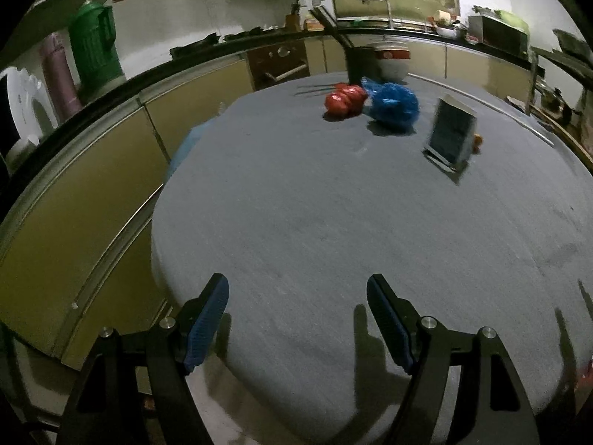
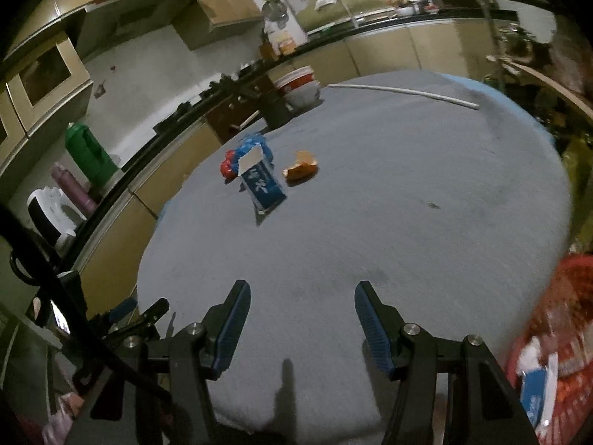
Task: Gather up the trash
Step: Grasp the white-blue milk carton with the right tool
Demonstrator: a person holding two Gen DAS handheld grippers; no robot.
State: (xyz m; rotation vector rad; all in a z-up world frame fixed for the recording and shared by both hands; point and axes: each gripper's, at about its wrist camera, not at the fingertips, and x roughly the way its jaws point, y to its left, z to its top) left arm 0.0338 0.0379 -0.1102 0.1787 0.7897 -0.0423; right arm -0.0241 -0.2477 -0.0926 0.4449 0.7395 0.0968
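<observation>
**A:** Looking across the bench [image 1: 333, 222], you have most of the collecting ahead of you. A red crumpled wrapper [image 1: 345, 101] and a blue crumpled bag [image 1: 394, 105] lie touching each other at the far side, and a small blue carton [image 1: 450, 131] stands upright near them, to their right in the left wrist view.

**B:** Anything behind the carton?

**A:** Yes, an orange scrap [image 2: 301, 167] lies just beside it, plain in the right wrist view and only peeking out in the left. None of these four has been picked up.

**B:** Has anything gone in yet?

**A:** You seem to have a red basket [image 2: 556, 319] at the near right edge, with a blue-and-white packet [image 2: 537, 396] and other bits in it, though that corner is blurred. So I judge a start is made and the larger part is left.

**B:** And my fingers?

**A:** Your left gripper [image 1: 298, 319] stands well open, nothing between the fingers, only bare bench below. Your right gripper [image 2: 302, 328] is parted a little less and is just as empty. Both hang over the near end, well apart from the trash.
</observation>
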